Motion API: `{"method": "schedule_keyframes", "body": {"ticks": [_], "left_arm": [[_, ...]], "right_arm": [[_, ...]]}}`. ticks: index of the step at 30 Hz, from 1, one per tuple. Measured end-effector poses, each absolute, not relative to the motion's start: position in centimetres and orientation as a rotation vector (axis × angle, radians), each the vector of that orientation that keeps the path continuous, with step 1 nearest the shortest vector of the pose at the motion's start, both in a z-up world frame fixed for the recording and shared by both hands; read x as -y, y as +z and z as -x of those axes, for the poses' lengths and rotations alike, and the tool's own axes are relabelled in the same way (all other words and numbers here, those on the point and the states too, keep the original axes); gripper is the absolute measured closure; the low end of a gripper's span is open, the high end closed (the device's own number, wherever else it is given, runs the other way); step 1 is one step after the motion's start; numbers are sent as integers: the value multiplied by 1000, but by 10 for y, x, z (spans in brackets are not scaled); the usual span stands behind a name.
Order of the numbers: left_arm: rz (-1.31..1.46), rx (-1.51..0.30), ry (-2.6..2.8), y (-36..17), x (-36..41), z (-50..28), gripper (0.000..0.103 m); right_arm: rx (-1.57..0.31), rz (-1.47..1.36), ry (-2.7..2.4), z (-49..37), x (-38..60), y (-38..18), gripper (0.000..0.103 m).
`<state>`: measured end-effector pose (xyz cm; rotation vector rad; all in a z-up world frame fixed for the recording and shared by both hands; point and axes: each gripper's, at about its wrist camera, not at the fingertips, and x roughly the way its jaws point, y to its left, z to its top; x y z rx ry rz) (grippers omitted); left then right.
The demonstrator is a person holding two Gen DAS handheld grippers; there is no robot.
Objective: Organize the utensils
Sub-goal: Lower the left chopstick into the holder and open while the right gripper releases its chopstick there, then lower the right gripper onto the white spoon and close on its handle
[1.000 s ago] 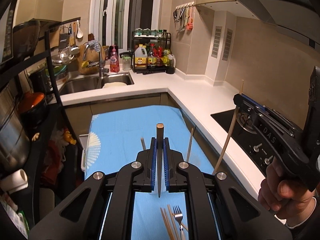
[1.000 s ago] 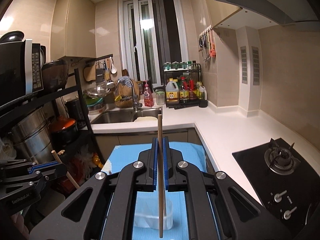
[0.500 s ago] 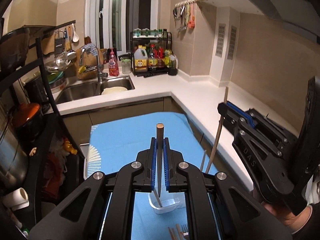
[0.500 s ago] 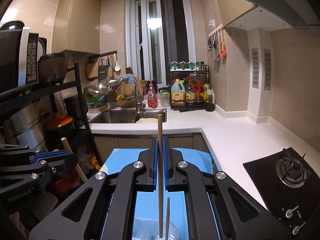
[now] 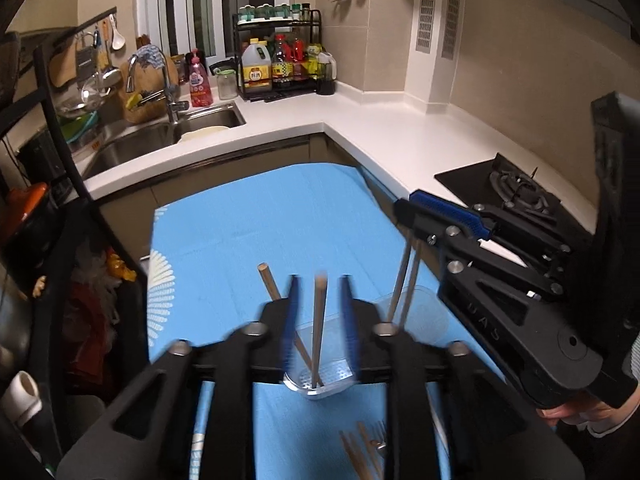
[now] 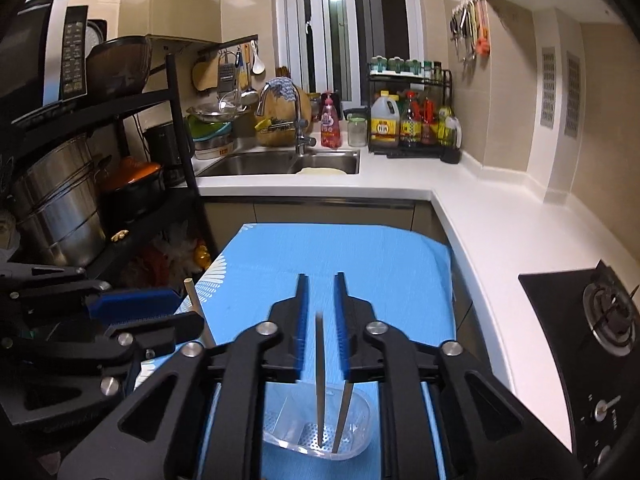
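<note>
A clear plastic utensil holder (image 5: 324,380) stands on the blue mat (image 5: 256,240); it also shows in the right wrist view (image 6: 320,436). My left gripper (image 5: 318,284) is open above it, and a wooden chopstick (image 5: 318,328) stands loose between its jaws with its tip in the holder. Another chopstick (image 5: 276,300) leans inside. My right gripper (image 6: 320,280) is open over the holder, and a chopstick (image 6: 320,376) drops between its jaws into it. A second chopstick (image 6: 344,416) leans beside it.
Loose chopsticks and a fork (image 5: 372,448) lie on the mat near me. A white counter (image 6: 472,208) wraps round the back and right, with a gas hob (image 6: 600,320). A black shelf rack with pots (image 6: 60,200) stands at the left.
Both grippers dropped toward the holder and opened. Each chopstick has been let go and now stands in the holder.
</note>
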<state>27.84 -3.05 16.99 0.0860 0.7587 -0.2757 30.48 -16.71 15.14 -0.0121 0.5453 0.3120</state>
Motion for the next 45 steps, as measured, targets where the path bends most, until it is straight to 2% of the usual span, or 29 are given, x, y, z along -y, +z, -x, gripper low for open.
{"method": "schedule_keyframes", "body": {"ticks": [1, 9, 11, 14, 15, 18, 24, 27, 36, 45], "left_arm": [[-80, -736, -271, 175, 28, -274, 67], [-8, -589, -232, 192, 2, -216, 68], [-8, -571, -213, 182, -3, -200, 80], [-28, -543, -184, 155, -4, -174, 88], [-38, -540, -177, 144, -4, -167, 89], [-40, -541, -174, 110, -3, -151, 91], [11, -682, -177, 35, -8, -147, 91], [23, -741, -189, 14, -8, -150, 91], [64, -875, -247, -22, 5, -159, 91], [54, -918, -265, -40, 21, -161, 90]], "right_arm": [[-543, 5, 309, -302, 170, 154, 82], [-509, -19, 337, -251, 194, 171, 79], [-505, -18, 352, -232, 197, 165, 79], [-502, -30, 355, -207, 201, 146, 88], [-502, -30, 358, -200, 201, 138, 100], [-507, 16, 355, -181, 200, 109, 101], [-656, 68, 344, -178, 203, 44, 99], [-752, 77, 327, -191, 203, 15, 99], [-1000, -4, 266, -221, 209, -48, 97], [-1032, 8, 258, -222, 203, -61, 86]]}}
